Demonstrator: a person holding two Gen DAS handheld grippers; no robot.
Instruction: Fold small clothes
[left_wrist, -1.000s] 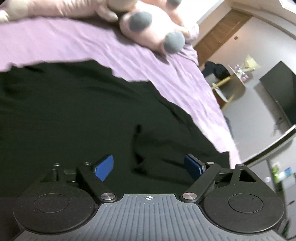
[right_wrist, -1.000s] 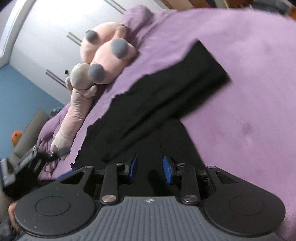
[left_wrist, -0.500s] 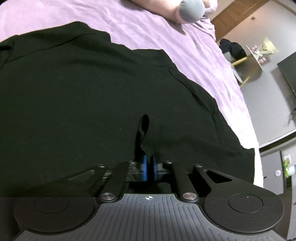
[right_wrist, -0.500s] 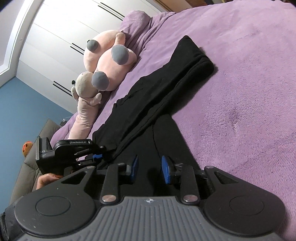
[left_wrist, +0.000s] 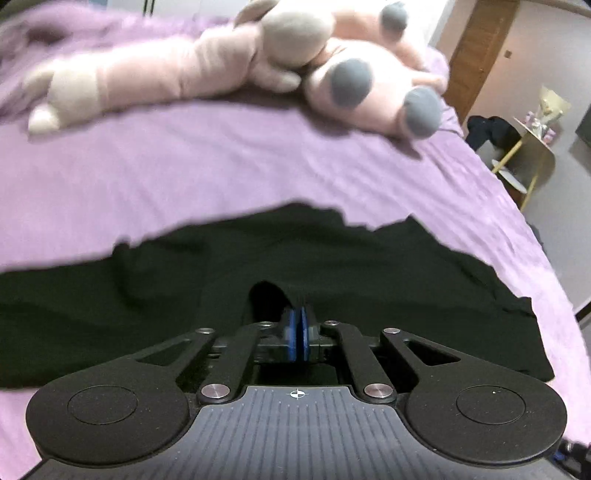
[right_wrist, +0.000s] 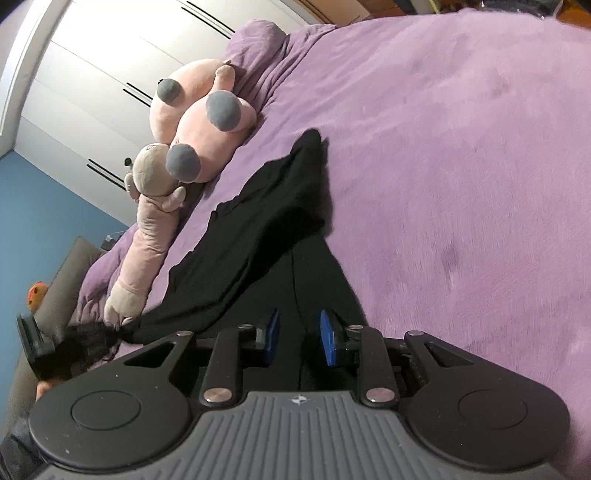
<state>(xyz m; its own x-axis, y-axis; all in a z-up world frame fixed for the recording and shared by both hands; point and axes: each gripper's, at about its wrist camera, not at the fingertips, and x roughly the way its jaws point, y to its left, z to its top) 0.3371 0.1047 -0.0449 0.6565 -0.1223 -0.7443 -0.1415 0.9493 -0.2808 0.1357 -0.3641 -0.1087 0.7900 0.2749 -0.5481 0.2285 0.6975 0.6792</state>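
Note:
A black garment (left_wrist: 332, 266) lies spread on the purple bed sheet (left_wrist: 184, 166). My left gripper (left_wrist: 297, 319) is shut on a pinched fold of the black garment near its front edge and lifts it a little. In the right wrist view the same garment (right_wrist: 258, 236) lies partly folded over itself. My right gripper (right_wrist: 298, 332) is partly open over the garment's near part, with black cloth between and under its blue pads (right_wrist: 327, 332). The left gripper (right_wrist: 37, 339) shows at the far left there, holding the garment's edge.
A large pink plush toy (left_wrist: 258, 62) with grey feet lies at the far side of the bed; it also shows in the right wrist view (right_wrist: 192, 129). White wardrobe doors (right_wrist: 110, 55) stand behind it. A wooden door (left_wrist: 476, 51) and a small side table (left_wrist: 532, 144) are at the right.
The left gripper shut on a fold of the black garment and has raised and tilted up with it. The right gripper stays partly open over the cloth, which has shifted.

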